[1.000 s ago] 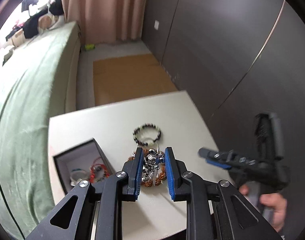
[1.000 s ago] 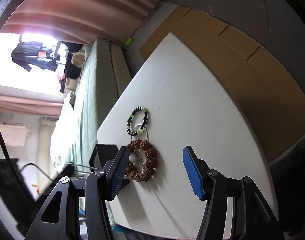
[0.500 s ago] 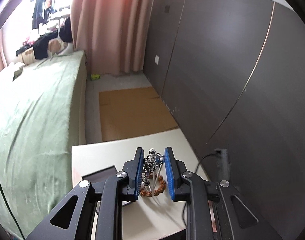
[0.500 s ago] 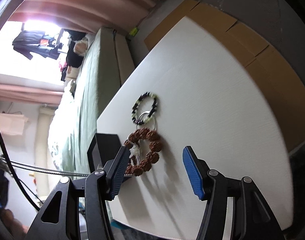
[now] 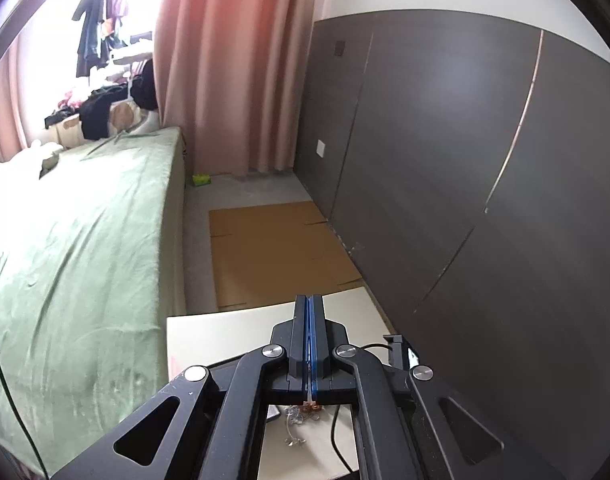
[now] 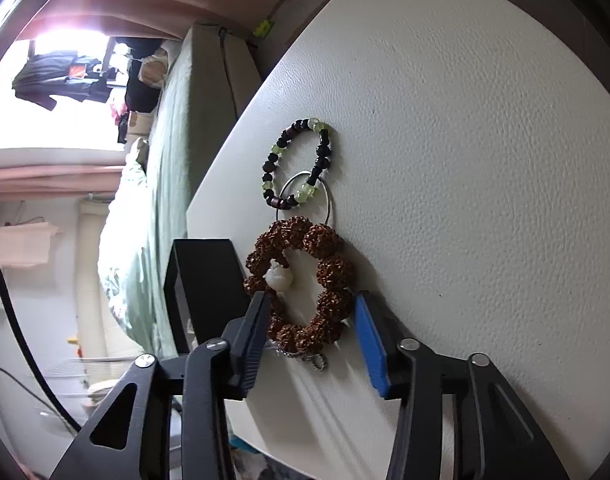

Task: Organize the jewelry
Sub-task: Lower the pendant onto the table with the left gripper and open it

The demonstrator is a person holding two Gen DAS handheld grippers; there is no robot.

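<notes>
My right gripper [image 6: 311,308] is open low over the white table [image 6: 465,160], its fingers either side of a brown rough-bead bracelet [image 6: 329,272] with a white charm. A black-and-green bead bracelet [image 6: 301,162] and a thin silver ring [image 6: 329,200] lie just beyond it. A black jewelry box [image 6: 201,276] stands left of the brown bracelet. My left gripper [image 5: 309,306] is shut and raised above the table [image 5: 209,332]; a silver chain piece [image 5: 295,420] shows below, through the gripper frame, and I cannot tell if it hangs from the jaws.
A green-covered bed [image 5: 73,240] runs along the table's left side. Flat cardboard [image 5: 273,248] lies on the floor beyond the table. A dark panelled wall [image 5: 465,160] stands to the right. A black cable [image 5: 337,440] lies on the table.
My left gripper has shut fully and lifted and tilted up; the silver beaded piece no longer shows between its fingers. My right gripper has come down close around the brown bracelet.
</notes>
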